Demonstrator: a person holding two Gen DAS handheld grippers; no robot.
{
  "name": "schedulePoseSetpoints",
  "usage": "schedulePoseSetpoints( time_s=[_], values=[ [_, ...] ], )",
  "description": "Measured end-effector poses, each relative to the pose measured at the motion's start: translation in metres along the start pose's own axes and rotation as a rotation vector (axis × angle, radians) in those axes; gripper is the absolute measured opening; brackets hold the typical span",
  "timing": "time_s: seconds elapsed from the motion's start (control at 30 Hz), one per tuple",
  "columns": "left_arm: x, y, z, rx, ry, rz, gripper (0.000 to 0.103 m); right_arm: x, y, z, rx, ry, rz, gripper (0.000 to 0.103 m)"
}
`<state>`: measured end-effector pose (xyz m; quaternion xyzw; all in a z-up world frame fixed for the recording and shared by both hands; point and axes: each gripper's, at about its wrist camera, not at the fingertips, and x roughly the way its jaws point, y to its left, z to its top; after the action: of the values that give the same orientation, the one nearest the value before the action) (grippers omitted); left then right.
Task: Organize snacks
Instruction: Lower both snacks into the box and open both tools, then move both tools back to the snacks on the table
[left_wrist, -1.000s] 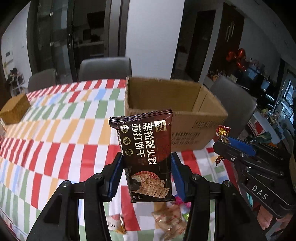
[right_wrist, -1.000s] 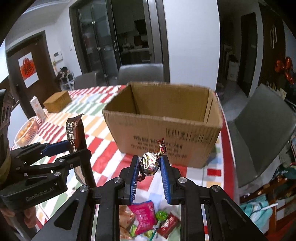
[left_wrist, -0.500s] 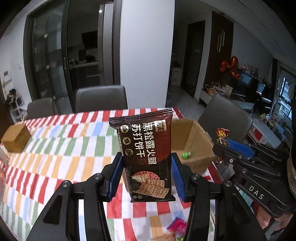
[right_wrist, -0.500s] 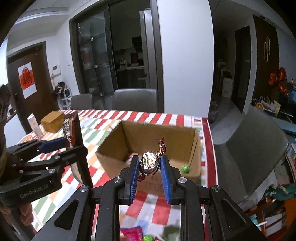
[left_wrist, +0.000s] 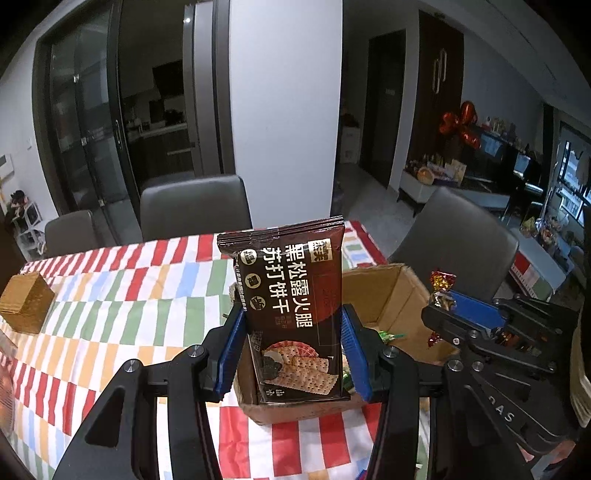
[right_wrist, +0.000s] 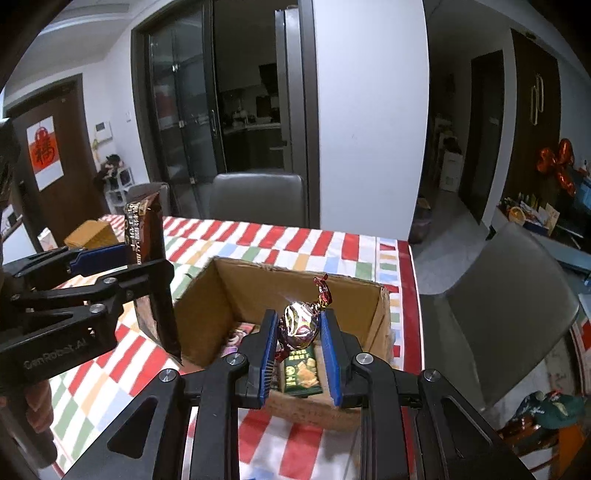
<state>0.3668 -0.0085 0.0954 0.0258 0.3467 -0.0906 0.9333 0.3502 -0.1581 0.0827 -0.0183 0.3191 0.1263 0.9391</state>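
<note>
My left gripper (left_wrist: 291, 352) is shut on a dark brown cracker packet (left_wrist: 293, 295), held upright above the near left part of an open cardboard box (left_wrist: 388, 295). My right gripper (right_wrist: 298, 350) is shut on a foil-wrapped candy (right_wrist: 301, 325) above the same box (right_wrist: 376, 317). The box holds a green snack packet (right_wrist: 301, 373) and other wrapped snacks. In the right wrist view the left gripper (right_wrist: 122, 266) and its packet (right_wrist: 147, 236) show at left. In the left wrist view the right gripper (left_wrist: 448, 314) and its candy (left_wrist: 441, 288) show at right.
The box stands on a table with a red, green, orange and white checked cloth (left_wrist: 110, 306). A small brown box (left_wrist: 24, 306) sits at the far left of the table. Grey chairs (right_wrist: 258, 195) stand at the far side and at the right (right_wrist: 509, 295).
Both grippers have risen and moved forward from in front of the box to above its opening, so its inside now shows. Each keeps its grip on its snack.
</note>
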Motion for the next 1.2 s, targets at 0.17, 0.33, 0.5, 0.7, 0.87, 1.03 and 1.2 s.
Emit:
schedulePoseSetpoints(
  time_s=[0.17,0.33,0.5,0.7,0.87,1.03,1.2],
  values=[
    [0.03,-0.001,-0.003,-0.013,0.067,0.006,0.05,0.022,-0.003,0.001,-0.004,0.029,-0.014,0.025],
    [0.041,-0.006,-0.009,0.001,0.102,0.048,0.062,0.036,-0.008,0.001,0.01,0.055,-0.033,0.038],
    [0.018,-0.006,-0.022,0.005,0.065,0.065,0.069,0.027,-0.01,-0.008,0.017,0.047,-0.047,0.047],
    [-0.019,-0.008,-0.044,0.021,0.022,0.047,0.072,-0.004,-0.004,-0.028,0.016,0.007,-0.028,0.047],
    [-0.046,-0.006,-0.065,0.024,0.003,0.031,0.073,-0.033,0.008,-0.043,-0.001,-0.029,-0.004,0.047],
    [-0.071,0.0,-0.086,0.002,-0.002,0.027,0.075,-0.054,0.02,-0.055,-0.001,-0.043,0.014,0.047],
    [-0.088,0.006,-0.108,0.001,0.003,0.043,0.076,-0.064,0.035,-0.069,-0.018,-0.034,0.037,0.047]
  ],
)
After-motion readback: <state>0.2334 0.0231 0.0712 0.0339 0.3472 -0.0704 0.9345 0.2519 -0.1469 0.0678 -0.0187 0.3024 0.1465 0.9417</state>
